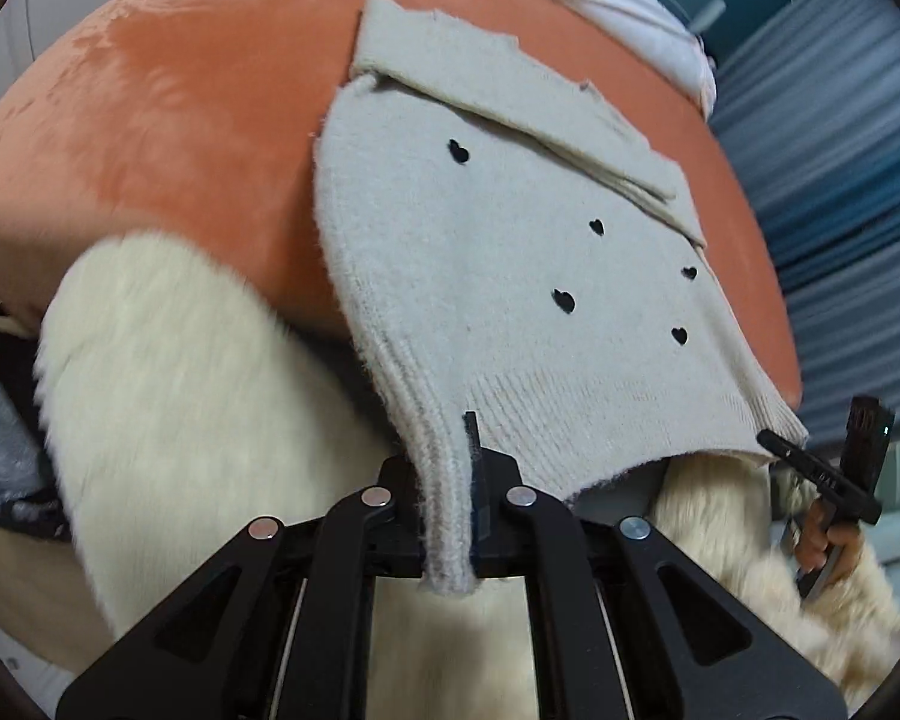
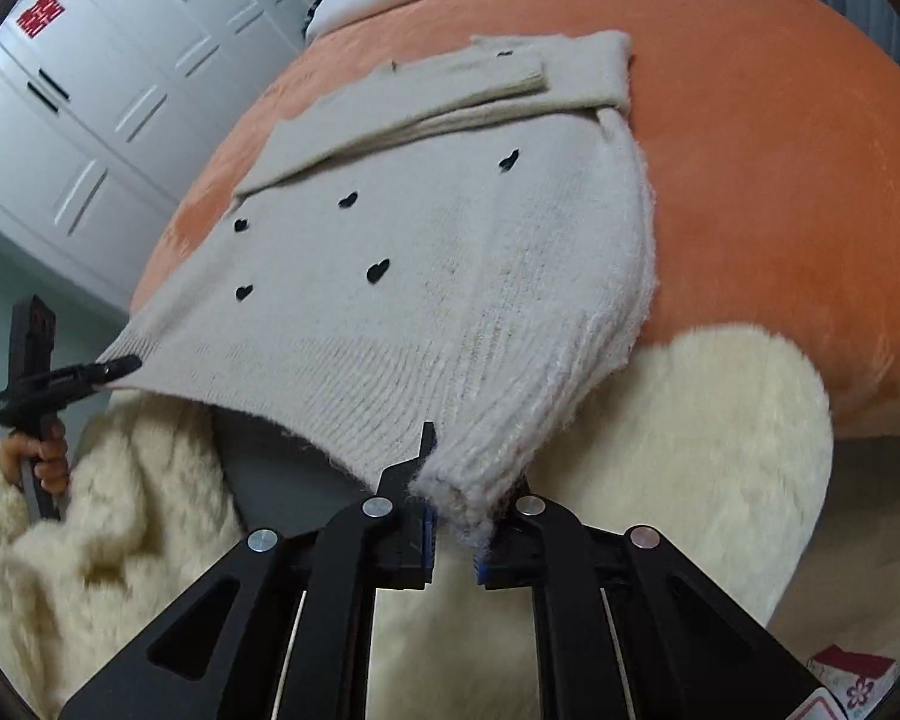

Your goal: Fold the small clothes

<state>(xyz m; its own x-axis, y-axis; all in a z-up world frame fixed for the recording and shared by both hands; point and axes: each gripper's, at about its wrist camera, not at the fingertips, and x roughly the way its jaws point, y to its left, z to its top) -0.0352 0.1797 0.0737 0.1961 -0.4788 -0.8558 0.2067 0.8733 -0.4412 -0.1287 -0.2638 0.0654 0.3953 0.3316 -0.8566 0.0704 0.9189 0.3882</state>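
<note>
Sweater [image 1: 510,276]: soft, floppy knit, best held at ribbed hem corners, where L gripper [image 1: 450,516] & R gripper [image 2: 450,516] are clamped tight.

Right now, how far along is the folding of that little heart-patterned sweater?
Partway. Done: both sleeves lie folded across the sweater's upper part on the orange cushion. In hand: the left hand-held gripper and the right hand-held gripper are each shut on a corner of the ribbed hem, which is lifted off the cushion. Left: probably carrying the hem up over the sleeves and smoothing the fold.
</note>
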